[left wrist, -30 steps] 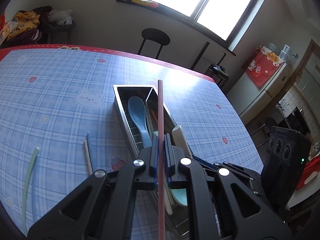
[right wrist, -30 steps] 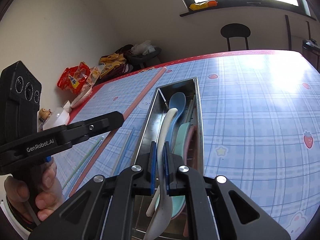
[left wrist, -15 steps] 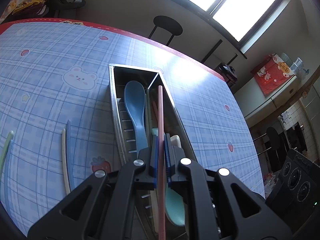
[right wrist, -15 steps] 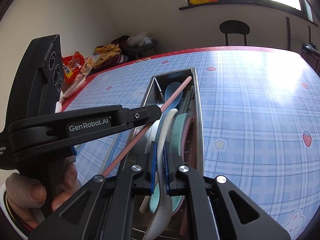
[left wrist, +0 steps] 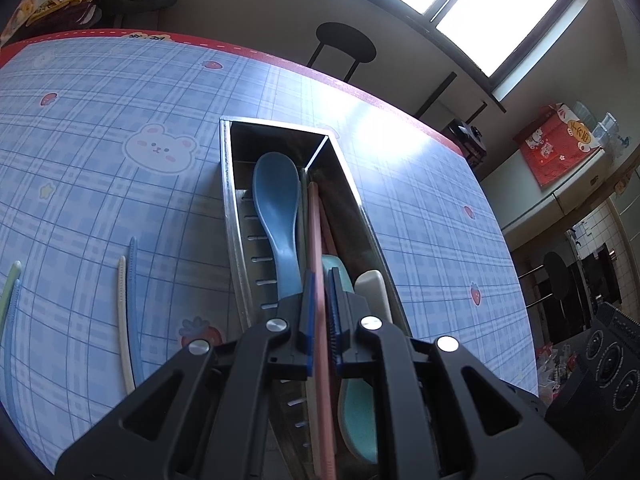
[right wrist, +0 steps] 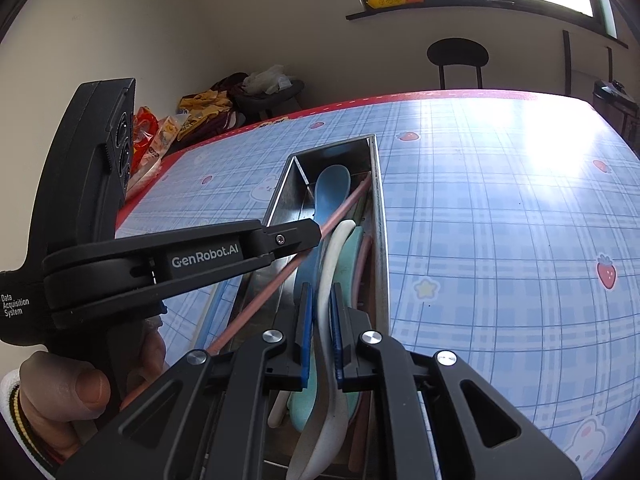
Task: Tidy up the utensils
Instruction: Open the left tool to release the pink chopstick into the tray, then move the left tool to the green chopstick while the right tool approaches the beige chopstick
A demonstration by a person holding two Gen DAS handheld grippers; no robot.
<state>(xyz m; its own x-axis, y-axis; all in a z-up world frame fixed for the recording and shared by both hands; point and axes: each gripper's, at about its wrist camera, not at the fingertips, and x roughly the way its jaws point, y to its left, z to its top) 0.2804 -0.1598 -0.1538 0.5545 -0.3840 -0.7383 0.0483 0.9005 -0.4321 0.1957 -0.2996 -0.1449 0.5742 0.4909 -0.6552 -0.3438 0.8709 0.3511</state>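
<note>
My left gripper (left wrist: 319, 320) is shut on a pink chopstick (left wrist: 315, 232), held lengthwise low over the metal utensil tray (left wrist: 228, 200); its tip reaches into the tray's right compartment. A blue spoon (left wrist: 278, 200) lies in the tray, with a teal spoon (left wrist: 356, 412) and a white spoon (left wrist: 374, 288) nearer me. My right gripper (right wrist: 320, 332) is shut on the white spoon (right wrist: 334, 264), held over the near end of the tray (right wrist: 380, 216). The left gripper (right wrist: 296, 236) and pink chopstick (right wrist: 344, 206) show in the right wrist view.
Loose chopsticks lie on the blue plaid tablecloth left of the tray: a white one (left wrist: 124, 320), a blue one (left wrist: 134, 304), and a green one (left wrist: 10, 292) near the table's left edge. A black chair (left wrist: 346, 46) stands beyond the far edge.
My left gripper has carried the pink chopstick from left of the tray to over it and lowered it, tip now inside the tray. The right gripper has held the white spoon almost still.
</note>
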